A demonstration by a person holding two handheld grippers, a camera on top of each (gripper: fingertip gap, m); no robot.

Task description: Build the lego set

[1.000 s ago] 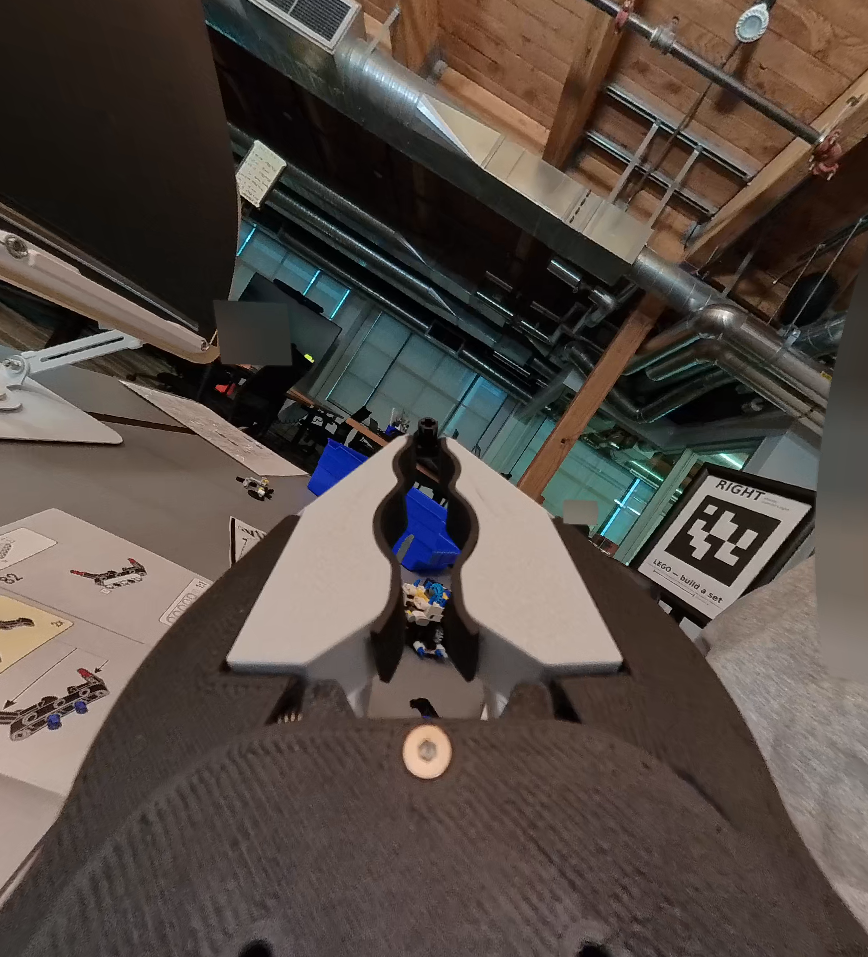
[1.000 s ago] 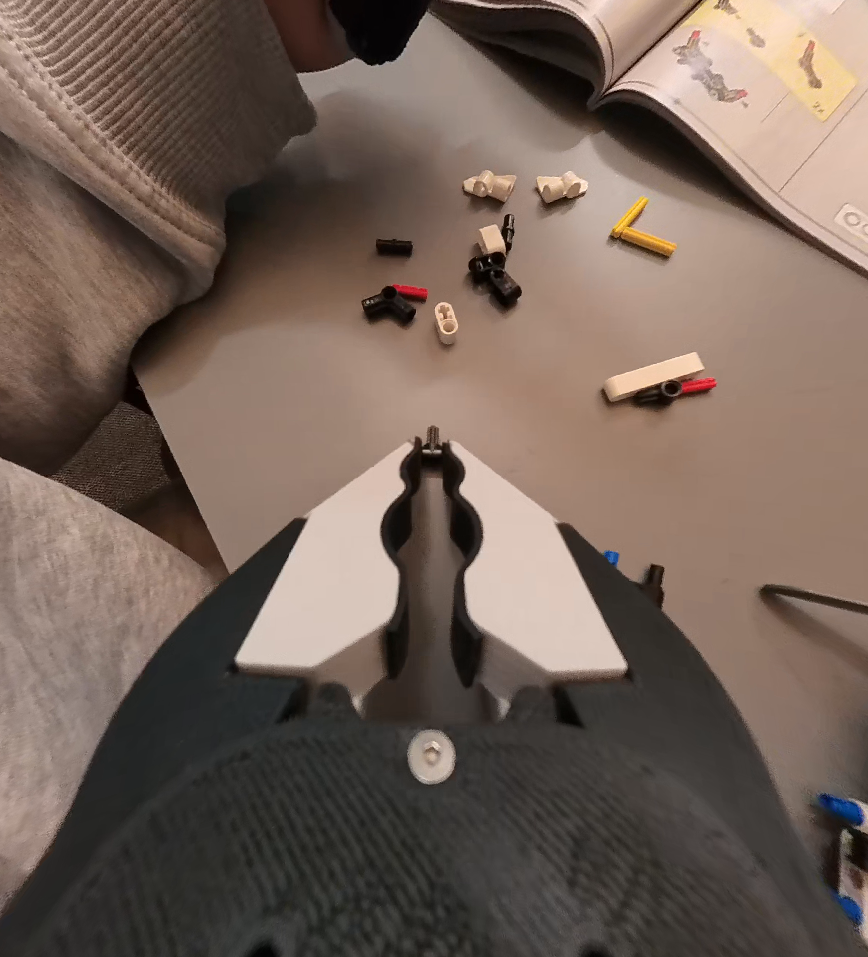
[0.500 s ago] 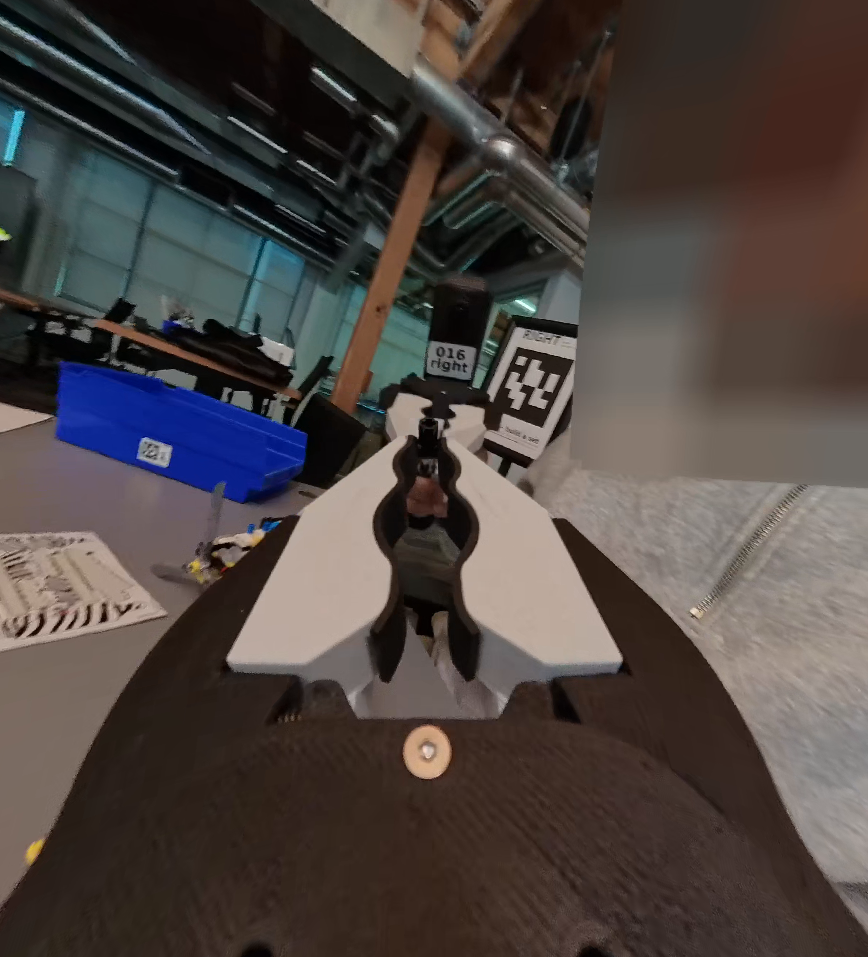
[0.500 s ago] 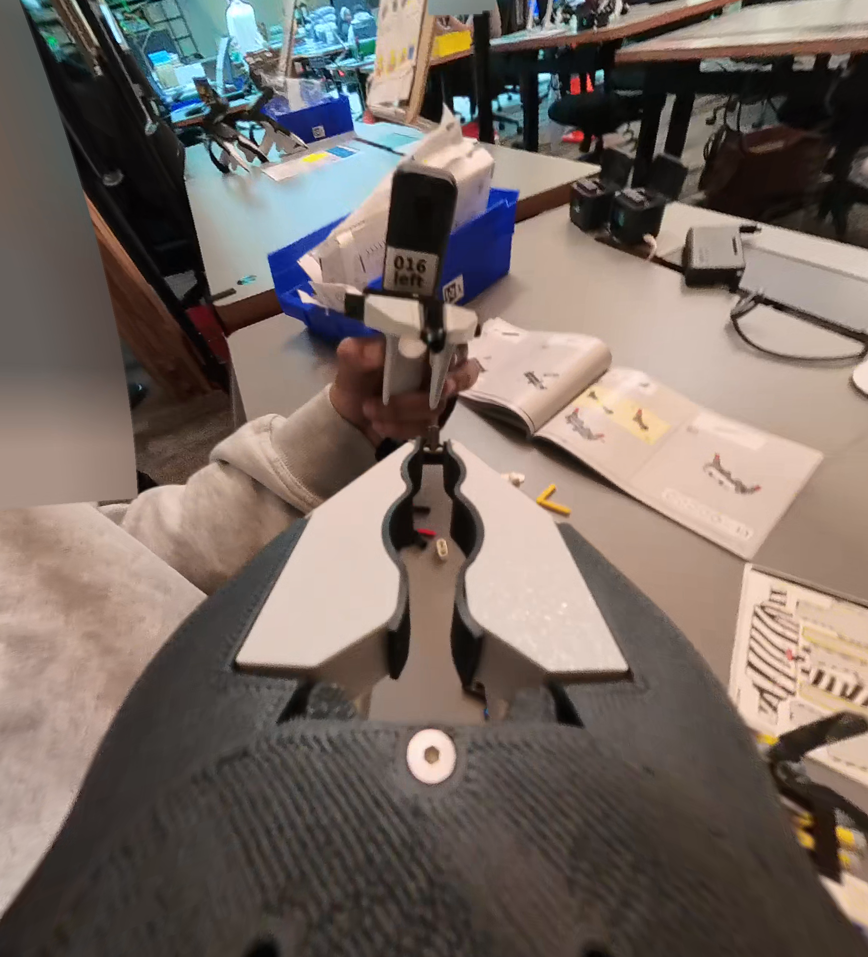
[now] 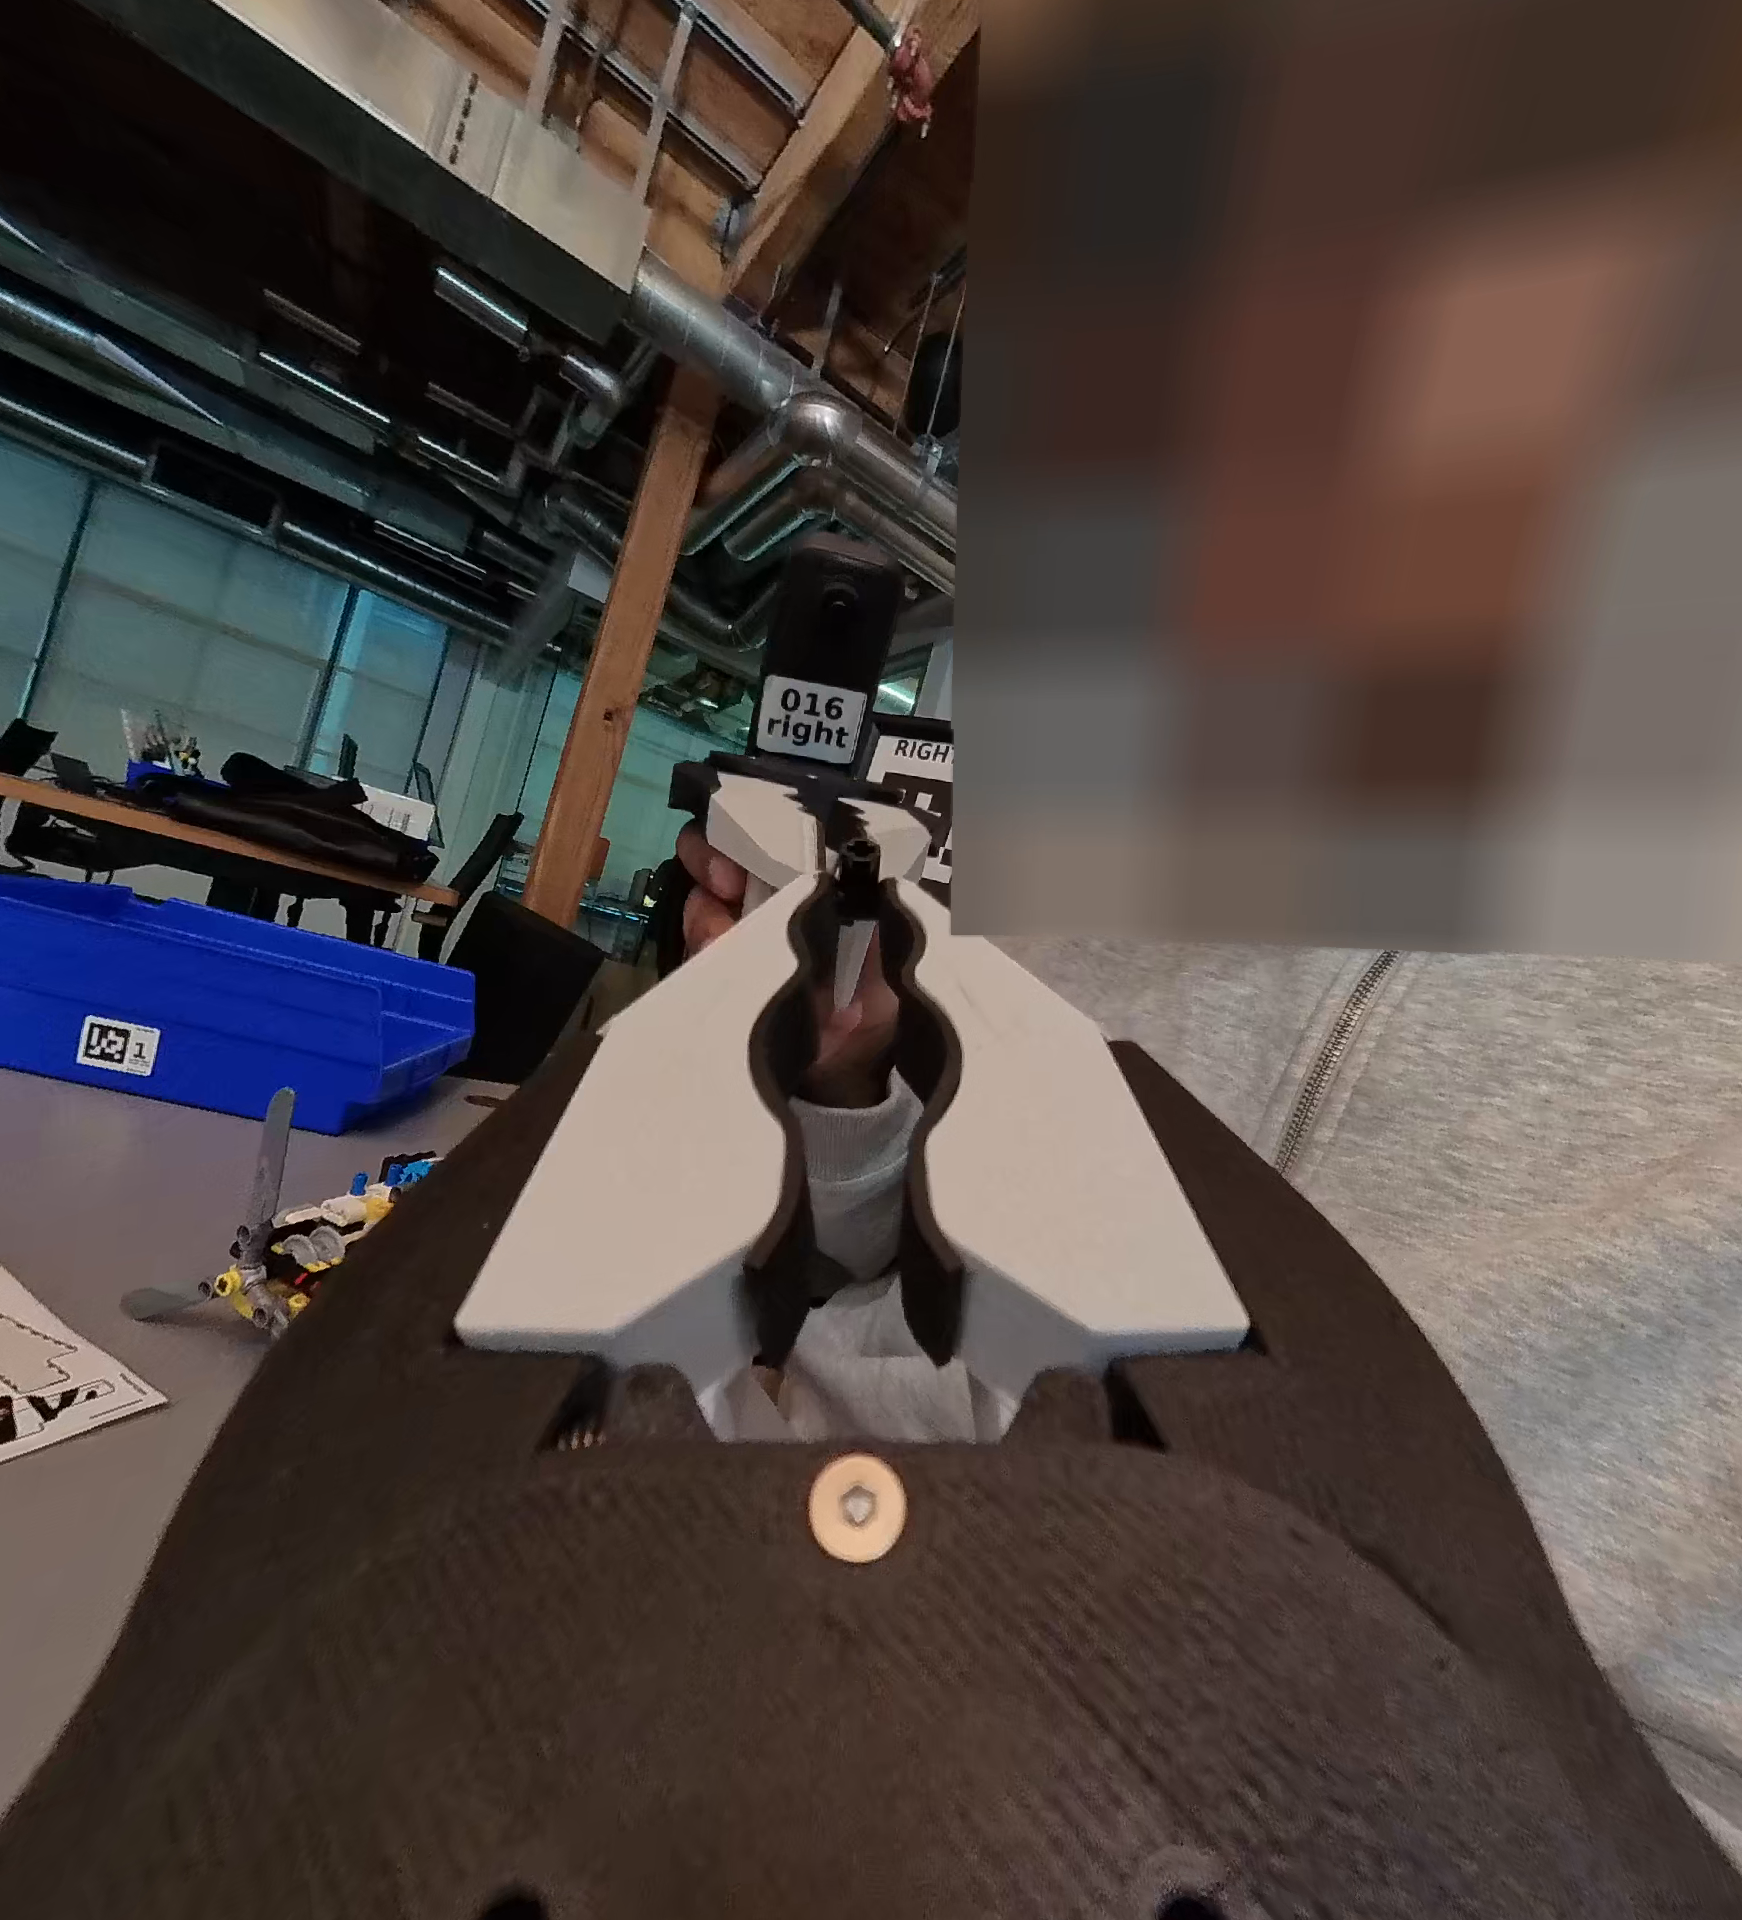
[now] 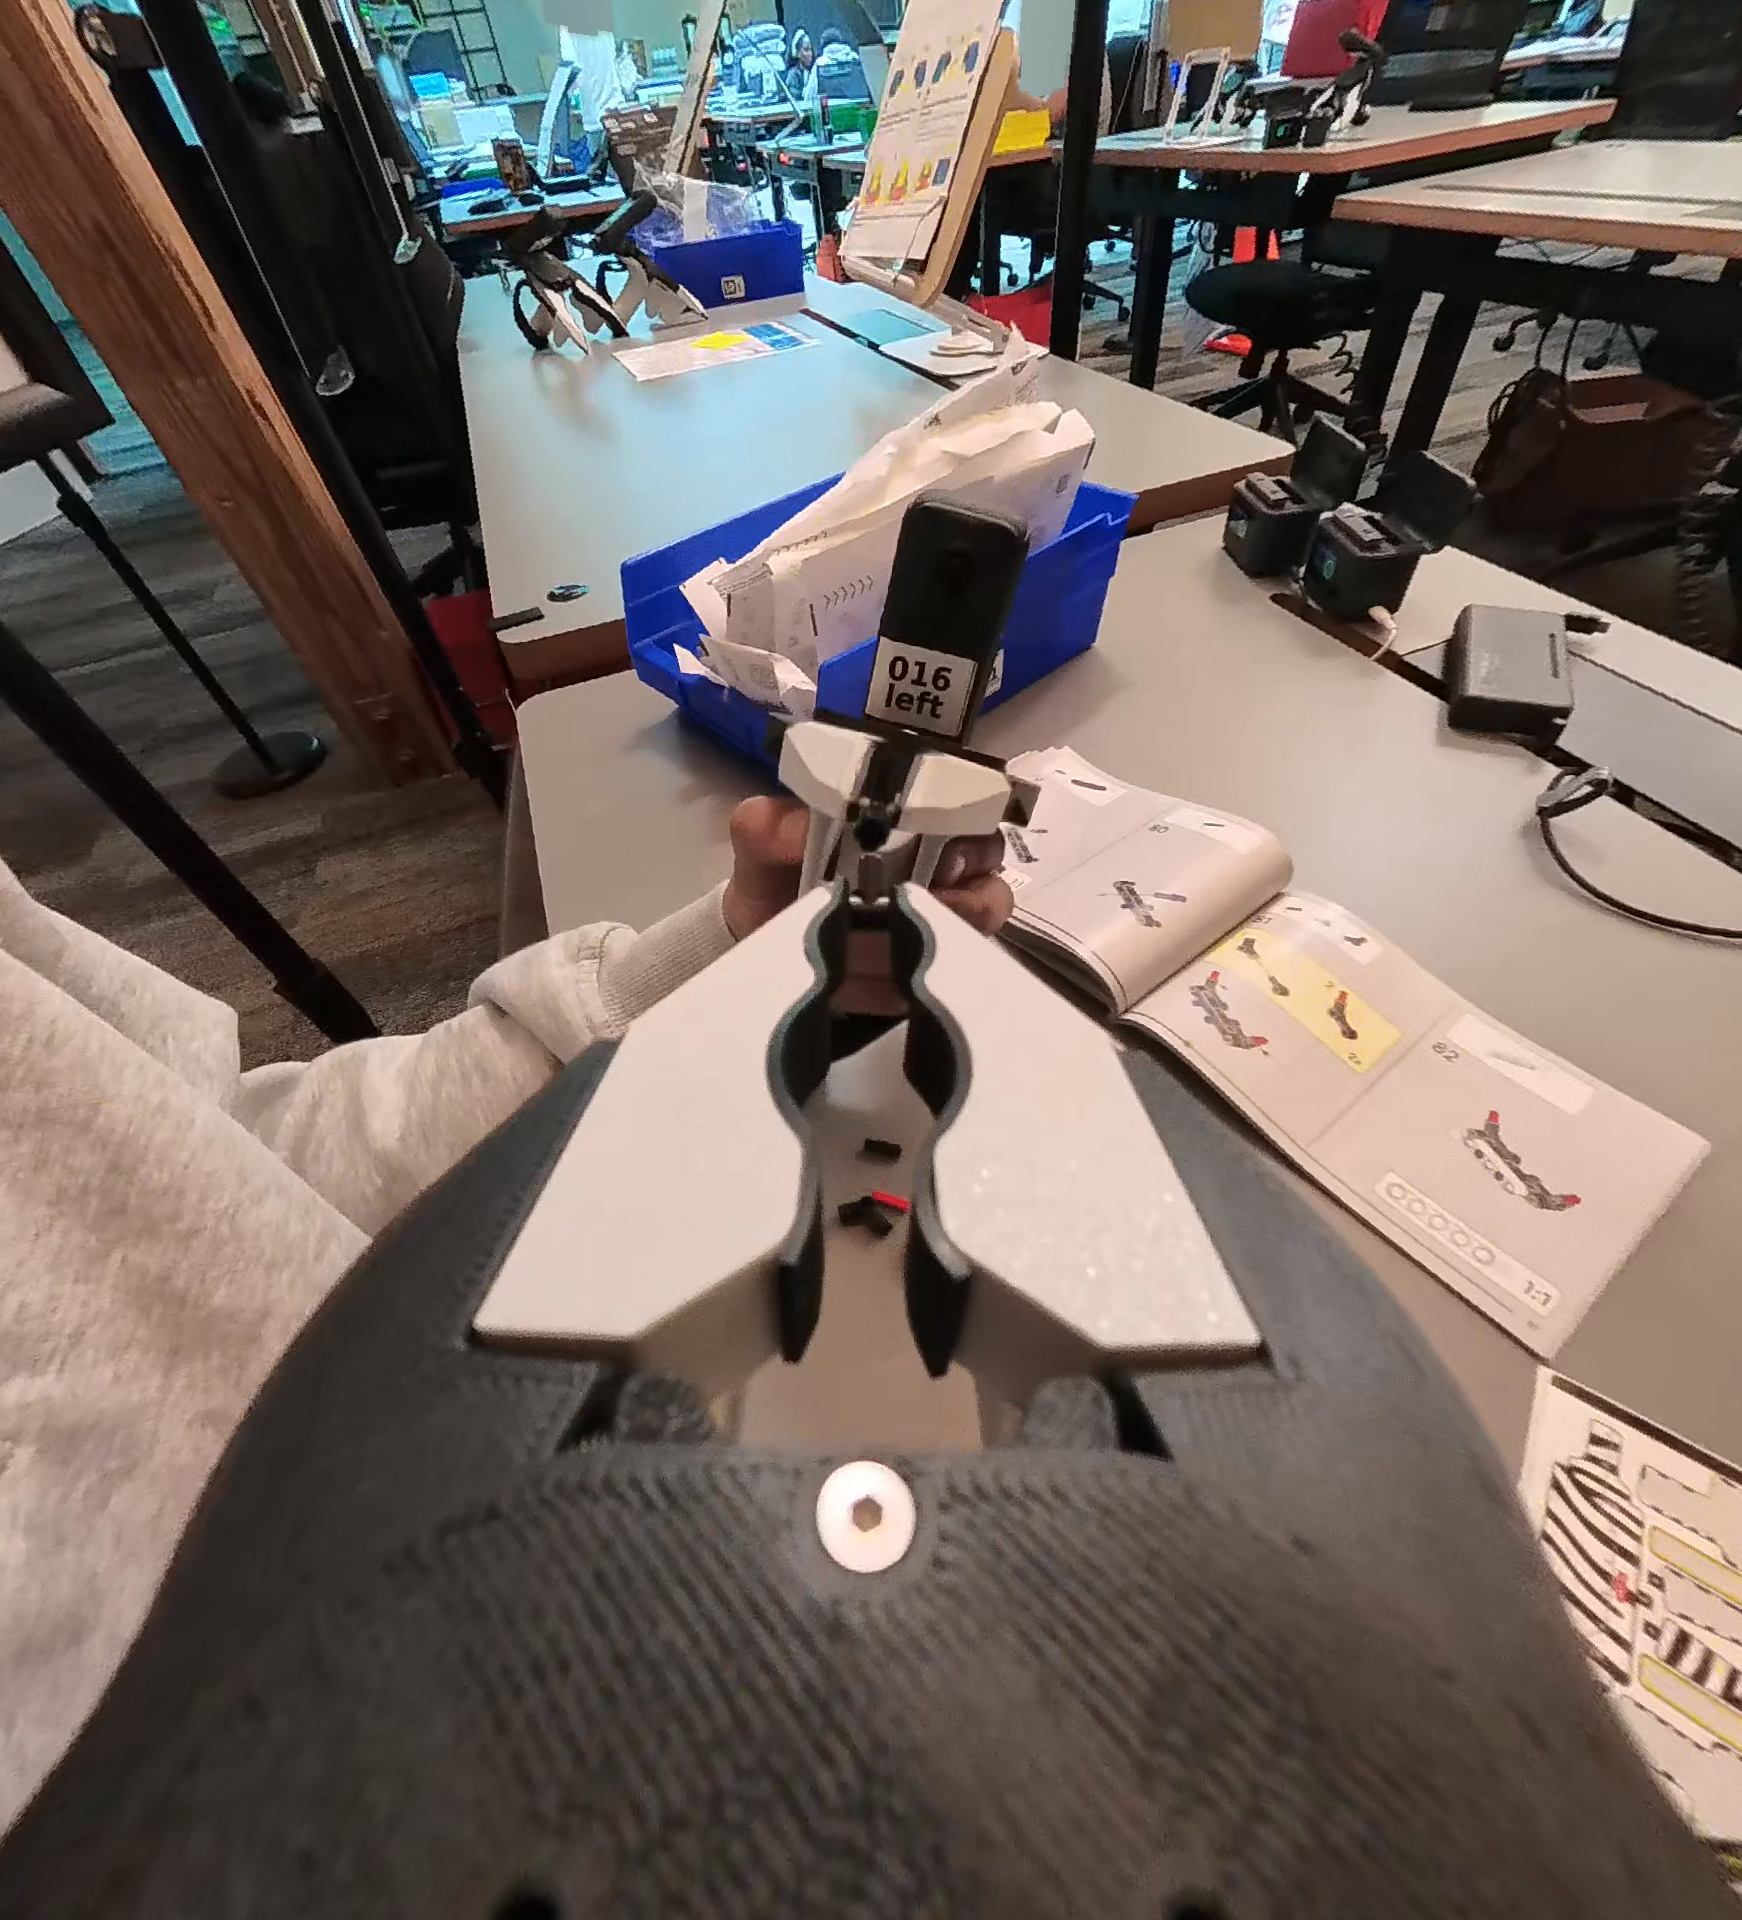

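Both grippers are raised above the grey table (image 6: 1314,748), tip to tip. My left gripper (image 5: 859,885) is shut on a small black pin (image 5: 859,857). It also shows in the right wrist view (image 6: 872,821), held in a hand. My right gripper (image 6: 869,906) is shut on a small dark pin (image 6: 872,881). It also shows in the left wrist view (image 5: 831,821), just beyond my left tips. The two pins nearly meet; I cannot tell whether they touch. A partly built lego model (image 5: 306,1242) lies on the table at the left. Loose black and red pieces (image 6: 872,1210) lie below, seen between the right jaws.
An open instruction booklet (image 6: 1366,1049) lies right of the grippers. A blue bin (image 6: 1064,613) stuffed with paper stands behind; it also shows in the left wrist view (image 5: 171,987). A sticker sheet (image 6: 1698,1621) lies at the near right. The person's grey sleeve (image 6: 410,1070) reaches in from the left. My two grippers' fingertips are within a few centimetres of each other.
Both grippers swung up from pointing away and down at the table to face each other, each keeping its pin. Over the last half second the tips have come closer together.
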